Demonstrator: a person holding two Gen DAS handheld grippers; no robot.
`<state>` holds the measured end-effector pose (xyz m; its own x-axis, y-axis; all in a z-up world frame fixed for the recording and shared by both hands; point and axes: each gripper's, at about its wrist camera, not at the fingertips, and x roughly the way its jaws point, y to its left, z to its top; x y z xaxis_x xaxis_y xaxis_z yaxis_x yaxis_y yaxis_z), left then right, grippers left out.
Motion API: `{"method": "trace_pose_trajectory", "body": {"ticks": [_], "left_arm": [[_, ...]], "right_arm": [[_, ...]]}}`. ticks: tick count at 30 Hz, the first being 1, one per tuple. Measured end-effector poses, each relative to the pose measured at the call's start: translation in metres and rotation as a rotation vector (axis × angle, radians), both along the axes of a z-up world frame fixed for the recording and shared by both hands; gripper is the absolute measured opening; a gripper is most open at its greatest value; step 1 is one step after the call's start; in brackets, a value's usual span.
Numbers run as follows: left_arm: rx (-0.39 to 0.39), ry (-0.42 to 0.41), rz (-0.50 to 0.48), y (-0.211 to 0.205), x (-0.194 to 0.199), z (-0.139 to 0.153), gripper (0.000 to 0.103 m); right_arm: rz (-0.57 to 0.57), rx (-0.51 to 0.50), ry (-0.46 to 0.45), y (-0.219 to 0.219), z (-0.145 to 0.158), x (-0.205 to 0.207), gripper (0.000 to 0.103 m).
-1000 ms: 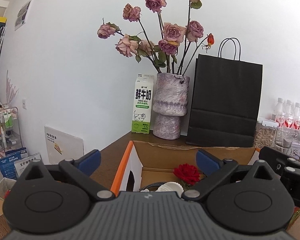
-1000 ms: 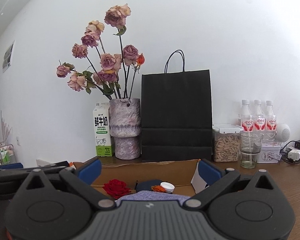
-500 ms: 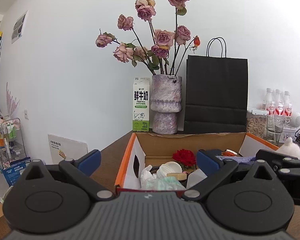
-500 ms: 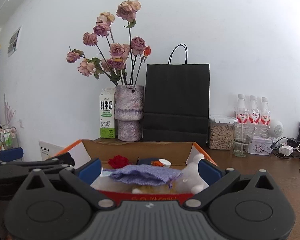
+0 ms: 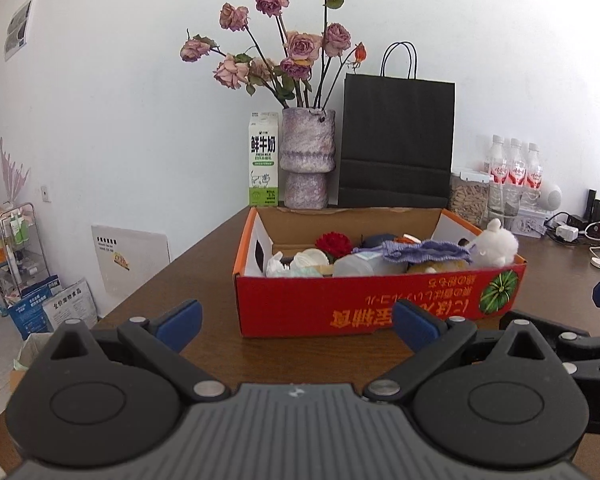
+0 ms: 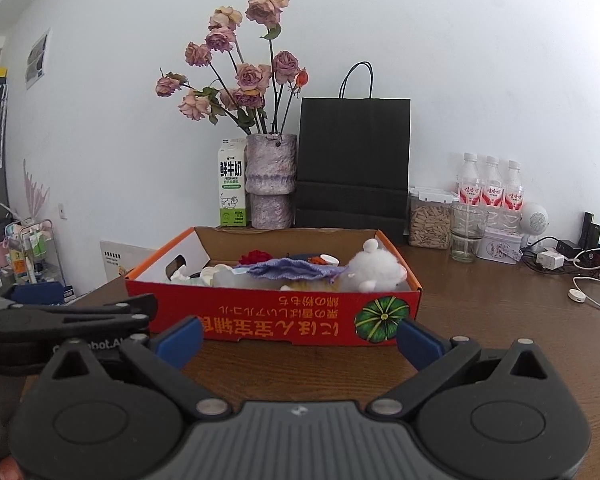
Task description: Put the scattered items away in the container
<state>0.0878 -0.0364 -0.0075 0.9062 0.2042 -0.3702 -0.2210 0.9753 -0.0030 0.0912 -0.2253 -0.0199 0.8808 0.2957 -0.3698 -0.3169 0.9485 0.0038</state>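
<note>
Cardboard box, red on its near wall with upside-down yellow lettering and a green pumpkin picture, sits on the brown worktop at the centre of both frames. It is full of small things: a red fabric rose toward the back, a lilac knitted pouch draped across the middle, a white plush toy at the right end rising above the rim, and some white crumpled pieces at the left end. The left tool fills the bottom of its frame, its blue-tipped fingers spread wide apart with nothing between them, short of the box's near wall. The right tool sits likewise at the bottom of its frame, fingers wide apart and empty. Each tool shows at the edge of the other's frame, so they are side by side. Behind the box, against the white wall, stand a milk carton, a mottled purple vase of faded roses and a black paper bag. Toward the right edge are three bottles with red labels, a clear jar of pale pellets, a glass and white cables
</note>
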Motion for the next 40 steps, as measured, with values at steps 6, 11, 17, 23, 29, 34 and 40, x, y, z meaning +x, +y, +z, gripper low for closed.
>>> {"method": "trace_pose_trajectory", "body": {"ticks": [6, 11, 17, 23, 29, 34, 40], "left_arm": [[0.028, 0.092, 0.005, -0.009, -0.023, -0.008, 0.103], [0.050, 0.114, -0.003, -0.015, -0.037, -0.006, 0.103], [0.058, 0.103, 0.006, -0.016, -0.046, 0.000, 0.103], [0.057, 0.113, 0.008, -0.015, -0.043, -0.002, 0.103], [0.056, 0.120, 0.009, -0.015, -0.042, -0.004, 0.103], [0.058, 0.125, 0.010, -0.015, -0.042, -0.005, 0.103], [0.069, 0.100, 0.026, -0.017, -0.046, -0.005, 0.103]], "right_arm": [[-0.020, -0.044, 0.043, -0.003, -0.006, -0.027, 0.103], [-0.030, -0.044, 0.053, -0.008, -0.004, -0.042, 0.103], [-0.024, -0.040, 0.054, -0.009, -0.001, -0.048, 0.103], [-0.023, -0.037, 0.070, -0.007, -0.002, -0.044, 0.103], [-0.022, -0.039, 0.077, -0.007, -0.004, -0.042, 0.103], [-0.023, -0.038, 0.082, -0.006, -0.005, -0.041, 0.103], [-0.022, -0.035, 0.085, -0.007, -0.007, -0.040, 0.103]]}}
